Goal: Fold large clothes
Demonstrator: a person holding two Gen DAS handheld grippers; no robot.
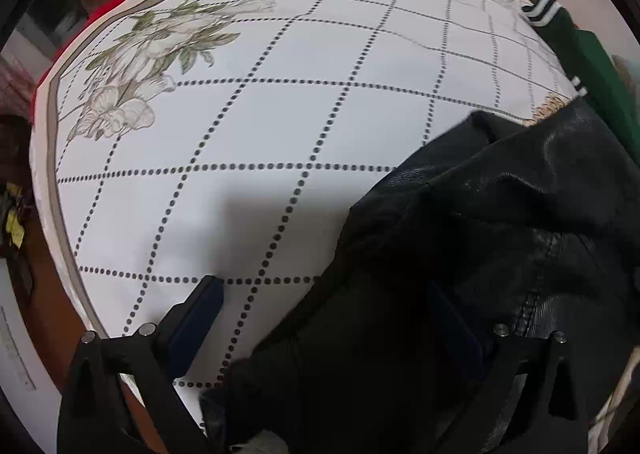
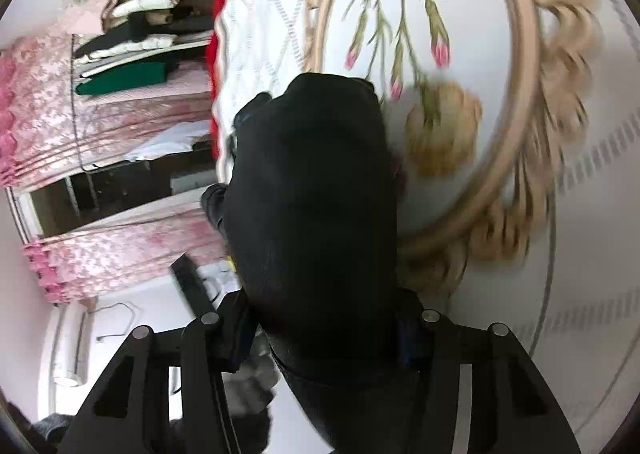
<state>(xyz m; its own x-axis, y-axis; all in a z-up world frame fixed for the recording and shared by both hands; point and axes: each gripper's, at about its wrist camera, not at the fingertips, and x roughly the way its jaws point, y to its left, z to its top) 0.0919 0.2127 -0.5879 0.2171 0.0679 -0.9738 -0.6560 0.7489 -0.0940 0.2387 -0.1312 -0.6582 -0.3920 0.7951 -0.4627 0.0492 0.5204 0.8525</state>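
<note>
Black leather fills the near lower right of the left wrist view: the jacket [image 1: 480, 234] is heaped on the cloth [image 1: 280, 126], and the left gripper [image 1: 332, 318] has its fingers spread wide, one pad [image 1: 196, 318] bare over the white surface, the other lost in the dark folds, so whether it pinches anything I cannot tell. That cloth is white with dotted diamond lines and a pale flower print at the far left corner, a red edge showing beyond it. A green garment [image 1: 600, 70] with striped trim sits at the right rim, just past the jacket. Over on the right wrist view, the right gripper [image 2: 320, 334] has its fingers closed in on a thick fold of the jacket [image 2: 316, 194], which rises up between them and blocks the middle of the picture. Behind it, the cloth [image 2: 580, 214] shows a tan ornate ring with pink buds, blurred. Off to the left, stacked clothes [image 2: 136, 22] sit above pink curtains [image 2: 48, 114].
</note>
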